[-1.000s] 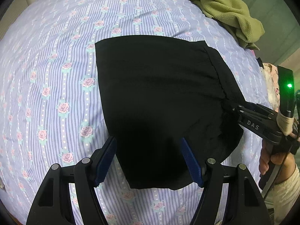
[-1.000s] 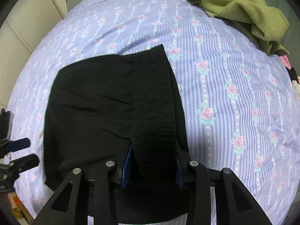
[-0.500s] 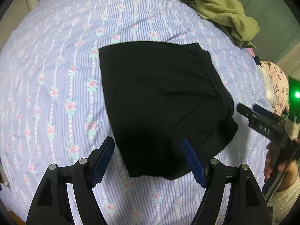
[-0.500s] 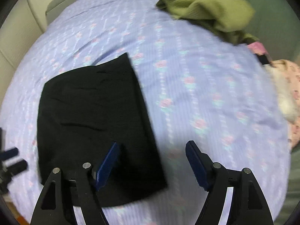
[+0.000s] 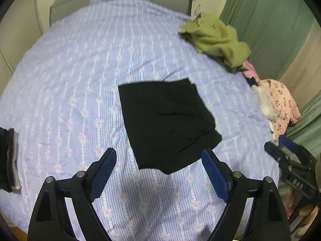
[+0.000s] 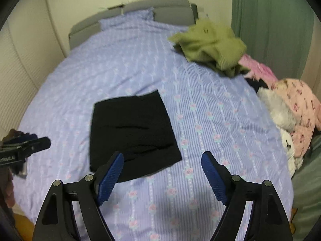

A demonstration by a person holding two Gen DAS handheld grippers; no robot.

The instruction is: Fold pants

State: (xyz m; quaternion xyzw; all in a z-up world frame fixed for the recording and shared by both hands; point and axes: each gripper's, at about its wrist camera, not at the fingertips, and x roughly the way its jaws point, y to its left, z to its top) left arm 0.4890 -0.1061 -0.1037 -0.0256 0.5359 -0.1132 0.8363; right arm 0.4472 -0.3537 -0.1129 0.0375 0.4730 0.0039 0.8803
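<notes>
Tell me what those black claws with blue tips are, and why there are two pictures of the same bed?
Those claws are grabbing tools a person holds, one in each hand. Each carries a camera looking along its fingers, so you get two pictures. One shows the left tool, the other the right tool. Both are open and hold nothing. On the flowery bedsheet lie folded black pants. Farther back sit a green garment and a pink patterned garment. You can also spot the right tool at the edge of the left picture.

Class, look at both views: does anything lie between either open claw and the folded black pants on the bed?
Nothing visible does. Only bare bedsheet separates the left claw and right claw from the pants.
</notes>
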